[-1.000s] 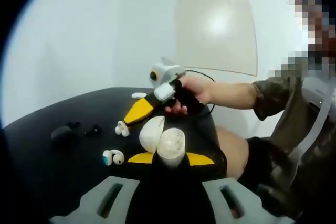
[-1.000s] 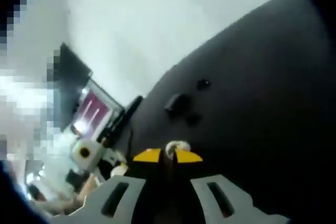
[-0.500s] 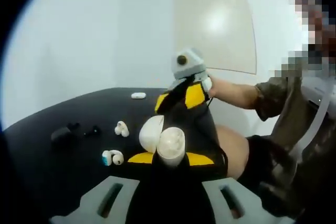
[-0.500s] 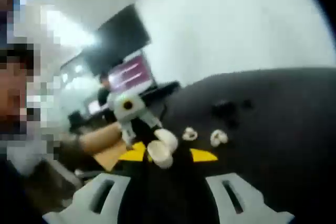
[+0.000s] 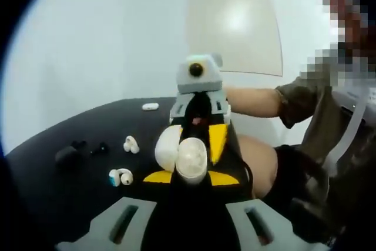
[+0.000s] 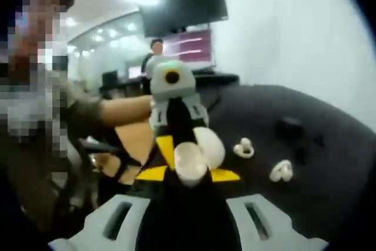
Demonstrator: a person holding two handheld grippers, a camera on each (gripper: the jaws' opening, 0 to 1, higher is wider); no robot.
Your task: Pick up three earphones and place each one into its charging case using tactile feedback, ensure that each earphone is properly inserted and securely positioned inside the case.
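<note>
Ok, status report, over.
Left gripper shut on case. Right gripper at case, grip unclear. Nearest earphone loose on table.

Views face each other close, sharing open white case [image 5: 181, 152] [image 6: 198, 152].

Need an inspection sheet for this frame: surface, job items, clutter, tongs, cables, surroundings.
Surface: black table, dark matte top.
Job's things: open white charging case at the left tongs' tips; white earphone, white-and-blue earphone and a small white piece lying loose; black case with black earphones beside it.
Clutter: nothing seen.
Grippers: left tongs shut on the charging case; right tongs face it, close behind the case, held object unclear.
Cables: nothing seen.
Surroundings: white wall, beige panel, wall screen.
</note>
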